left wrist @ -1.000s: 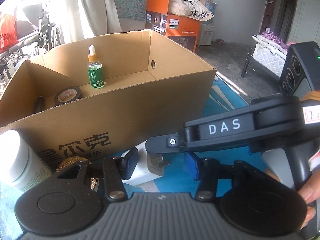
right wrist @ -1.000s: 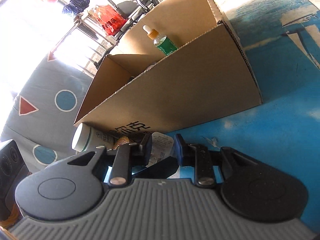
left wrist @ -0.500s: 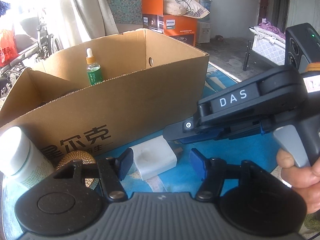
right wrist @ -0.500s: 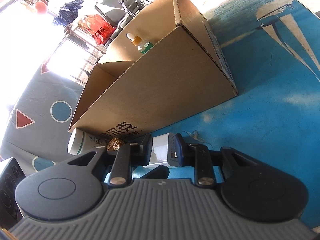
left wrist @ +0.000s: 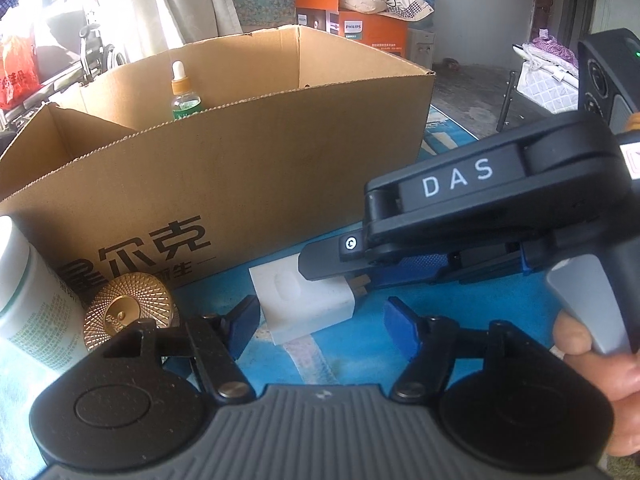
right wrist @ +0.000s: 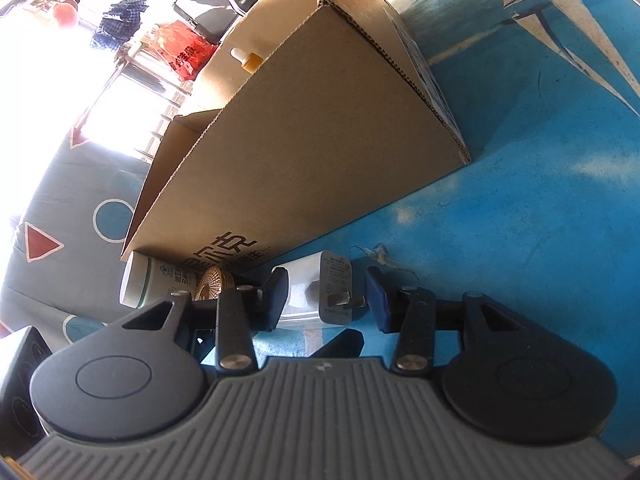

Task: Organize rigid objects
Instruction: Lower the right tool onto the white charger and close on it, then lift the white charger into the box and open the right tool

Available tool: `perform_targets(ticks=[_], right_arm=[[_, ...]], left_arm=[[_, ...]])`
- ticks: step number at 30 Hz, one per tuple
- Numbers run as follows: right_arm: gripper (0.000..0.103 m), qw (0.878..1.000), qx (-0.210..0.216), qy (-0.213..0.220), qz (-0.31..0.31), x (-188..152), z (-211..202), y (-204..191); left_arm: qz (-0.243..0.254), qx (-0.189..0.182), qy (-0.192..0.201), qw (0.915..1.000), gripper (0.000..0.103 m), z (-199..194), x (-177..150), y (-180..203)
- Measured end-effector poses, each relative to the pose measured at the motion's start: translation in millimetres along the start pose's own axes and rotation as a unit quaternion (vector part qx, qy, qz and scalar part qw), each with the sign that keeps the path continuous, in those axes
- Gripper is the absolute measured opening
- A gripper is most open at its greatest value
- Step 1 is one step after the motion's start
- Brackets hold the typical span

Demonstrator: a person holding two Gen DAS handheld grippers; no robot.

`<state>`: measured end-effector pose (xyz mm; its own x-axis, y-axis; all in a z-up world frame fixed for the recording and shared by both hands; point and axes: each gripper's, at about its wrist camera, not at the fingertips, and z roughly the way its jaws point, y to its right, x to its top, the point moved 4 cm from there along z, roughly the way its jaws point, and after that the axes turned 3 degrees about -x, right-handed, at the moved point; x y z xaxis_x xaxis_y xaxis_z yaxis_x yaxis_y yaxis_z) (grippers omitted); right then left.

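White plastic, block-shaped, the wall charger (left wrist: 304,304) lies on the blue printed mat (right wrist: 520,220) just in front of the brown cardboard box (left wrist: 240,184), prongs toward the right gripper (right wrist: 326,298). That gripper's jaws have just been opening; they straddle the charger, one pad close against its side, the other apart from the prongs. The left gripper (left wrist: 320,322) has been spreading too and holds nothing. Best to close the left jaws across the charger's flat sides, clear of the prongs, then lift above the box rim.
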<state>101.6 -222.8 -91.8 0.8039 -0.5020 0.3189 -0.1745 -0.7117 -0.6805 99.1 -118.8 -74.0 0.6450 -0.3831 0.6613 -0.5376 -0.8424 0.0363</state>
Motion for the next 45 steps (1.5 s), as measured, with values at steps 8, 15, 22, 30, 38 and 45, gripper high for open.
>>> perform_targets(ticks=[8,15,22,30,38,45], right_arm=[[0.046,0.999,0.048,0.005,0.021,-1,-12,-2],[0.045,0.995,0.093,-0.008,0.041,1,-22,-7],[0.045,0.998,0.052,0.029,0.011,6,-37,-14],[0.045,0.999,-0.035,0.032,0.012,7,-34,14],[0.044,1.0,-0.025,0.008,-0.014,4,-15,10],[0.043,0.993,-0.055,-0.002,-0.105,-1,-11,-10]], left_arm=[[-0.013,-0.025,0.008,0.9996,0.072,-1,-1,0],[-0.03,-0.06,0.009,0.9977,0.068,-2,0,1],[-0.024,-0.066,0.003,0.9975,0.066,2,-4,8],[-0.014,-0.05,0.006,0.9986,0.066,4,-3,12],[0.012,-0.038,0.004,0.9992,0.065,21,2,22],[0.036,-0.011,0.018,0.9991,0.057,22,0,26]])
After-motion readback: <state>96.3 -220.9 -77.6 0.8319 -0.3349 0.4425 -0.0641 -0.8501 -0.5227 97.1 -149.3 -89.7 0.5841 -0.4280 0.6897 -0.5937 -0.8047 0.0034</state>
